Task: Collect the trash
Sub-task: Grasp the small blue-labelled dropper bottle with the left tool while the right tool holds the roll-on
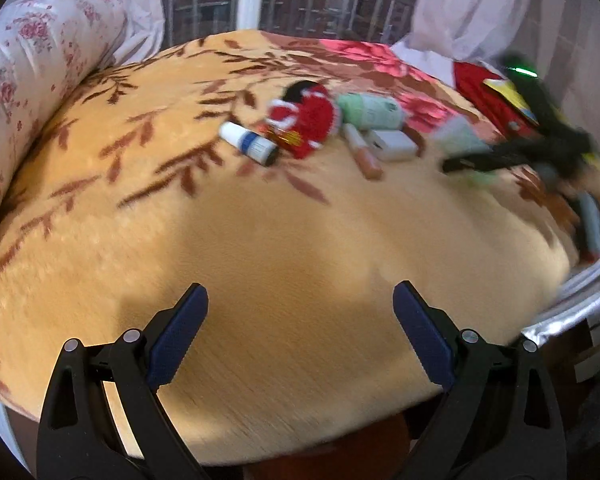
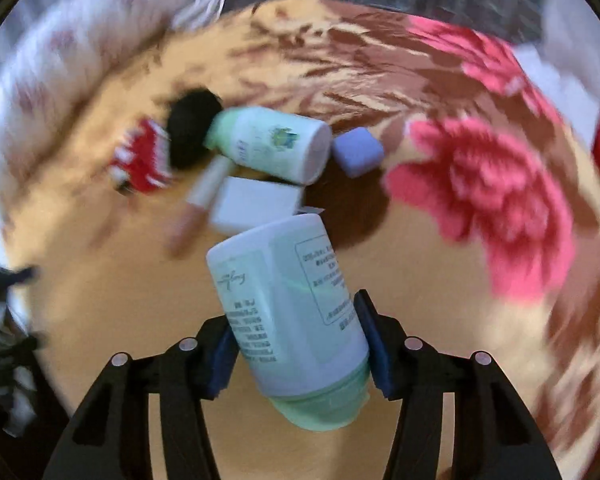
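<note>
My right gripper point(image 2: 296, 320) is shut on a pale green bottle point(image 2: 288, 300) with a green cap, held above the bed. In the left wrist view that gripper point(image 1: 472, 162) shows blurred at the right with the bottle point(image 1: 458, 136). My left gripper point(image 1: 300, 304) is open and empty over the near part of the blanket. On the bed lie a second green bottle point(image 1: 370, 110) point(image 2: 272, 142), a white and blue bottle point(image 1: 249, 143), a white box point(image 1: 394, 145) point(image 2: 256, 204), a pink tube point(image 1: 364, 154) point(image 2: 200, 200) and a red knitted item point(image 1: 304, 118) point(image 2: 144, 160).
A yellow blanket point(image 1: 260, 232) with brown leaves and pink flowers covers the bed. A floral pillow point(image 1: 32, 64) lies at the left. A lilac cube point(image 2: 358, 152) sits by the second bottle. A red bag point(image 1: 488, 96) lies at the far right. Curtains and a barred window stand behind.
</note>
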